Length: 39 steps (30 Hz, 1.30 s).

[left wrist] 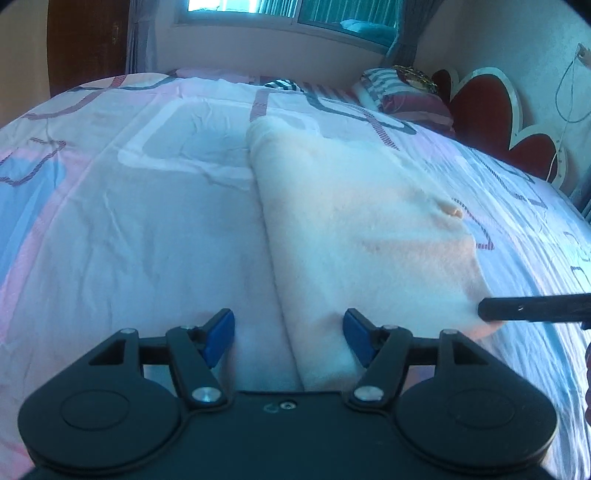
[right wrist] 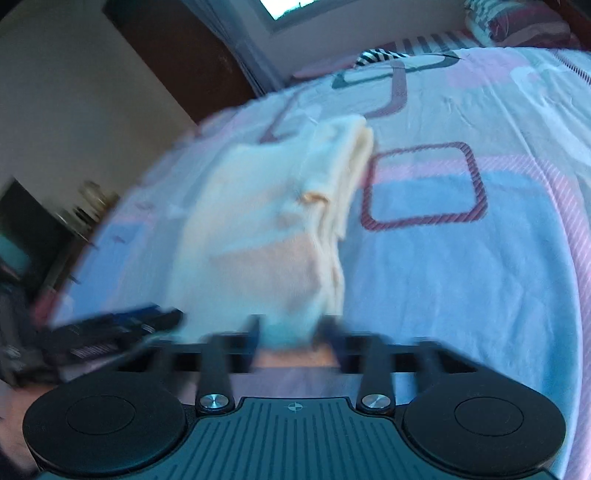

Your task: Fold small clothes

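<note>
A cream garment [left wrist: 351,221] lies folded into a long strip on the bed, its thick folded edge on the left. My left gripper [left wrist: 288,338] stands open over its near end. The left blue pad is above the sheet, the right blue pad is above the cloth, and neither presses on it. In the blurred right wrist view the garment [right wrist: 266,229] runs away from my right gripper [right wrist: 291,332], which is shut on its near edge. One of the right gripper's black fingers [left wrist: 532,313] reaches the garment's near right corner. The left gripper [right wrist: 122,328] shows as a dark blur at the left.
The bed sheet [left wrist: 129,221] is pink, blue and white with dark square outlines. Striped pillows [left wrist: 406,96] and a red heart-shaped headboard [left wrist: 491,107] are at the far right. A window [left wrist: 277,11] is behind the bed, and a dark door [right wrist: 177,55] stands beside it.
</note>
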Motion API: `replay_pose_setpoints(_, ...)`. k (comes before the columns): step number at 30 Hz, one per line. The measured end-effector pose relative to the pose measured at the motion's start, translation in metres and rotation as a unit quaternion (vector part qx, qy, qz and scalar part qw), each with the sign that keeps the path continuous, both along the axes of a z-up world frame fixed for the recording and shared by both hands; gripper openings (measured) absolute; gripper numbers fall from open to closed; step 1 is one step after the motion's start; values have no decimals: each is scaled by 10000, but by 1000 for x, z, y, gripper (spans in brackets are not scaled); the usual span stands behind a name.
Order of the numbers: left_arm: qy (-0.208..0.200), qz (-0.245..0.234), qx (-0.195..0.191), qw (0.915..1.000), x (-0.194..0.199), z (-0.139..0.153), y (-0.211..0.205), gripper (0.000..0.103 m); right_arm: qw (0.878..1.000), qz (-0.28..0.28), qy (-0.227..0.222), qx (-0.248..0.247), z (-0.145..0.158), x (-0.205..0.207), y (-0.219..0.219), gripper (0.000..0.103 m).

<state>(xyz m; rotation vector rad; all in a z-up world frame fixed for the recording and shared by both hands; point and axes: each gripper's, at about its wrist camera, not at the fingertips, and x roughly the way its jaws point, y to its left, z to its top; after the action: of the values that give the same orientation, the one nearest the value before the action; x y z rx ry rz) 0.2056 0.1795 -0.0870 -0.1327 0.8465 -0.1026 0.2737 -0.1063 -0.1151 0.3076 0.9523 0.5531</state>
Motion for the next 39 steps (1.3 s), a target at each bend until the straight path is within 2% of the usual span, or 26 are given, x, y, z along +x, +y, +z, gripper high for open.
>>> replay_pose_setpoints(1,-12,-25,68,10000,0,-1,-2,68,9996,-93,-70,-244,-3,-1,2,9)
replay_pose_setpoints(2,-48,-40,148,9999,-2,-3,-4,68,9994,-191,-125,-270,-6,-2,1,9)
replay_pose_setpoints(5,-137,-72,347,9993,-6,-4,-10,69,9992,-390,-63,-99,-12,-4,-3,9)
replay_pose_setpoints(9,-175,-15,274,9995,-9,-4,-7,70,9986,-480,-64,-205,-10,-6,1,9)
replay_pose_setpoints(21,-3,48,479,9988,-13,1,-13,71,9953,-576,-48,-771,-5,-6,20,10)
replay_pose_setpoints(22,17,60,512,9987,-13,0,-14,73,9952,-565,-43,-802,-5,-6,21,14)
replay_pose_setpoints(24,49,153,637,9978,-11,1,-16,80,9939,-588,-53,-935,-4,-5,22,37)
replay_pose_setpoints(25,57,223,724,9971,-10,1,-18,84,9922,-621,-110,-1080,-3,-6,24,73)
replay_pose_setpoints(26,52,263,808,9964,-11,1,-20,85,9890,-687,-179,-1296,-3,-7,26,102)
replay_pose_setpoints(28,66,274,905,9955,-15,6,-23,83,9841,-599,-220,-1659,-11,-11,32,103)
replay_pose_setpoints(31,-87,242,1207,9924,-29,13,-29,83,9863,-679,-367,-1459,-12,-27,23,103)
replay_pose_setpoints(34,-261,410,1122,9925,-47,19,-28,83,9879,-939,-417,-1165,-5,-45,7,103)
replay_pose_setpoints(39,-1087,534,1217,9852,-98,51,-42,84,9847,-1132,-802,-1050,30,-84,-13,103)
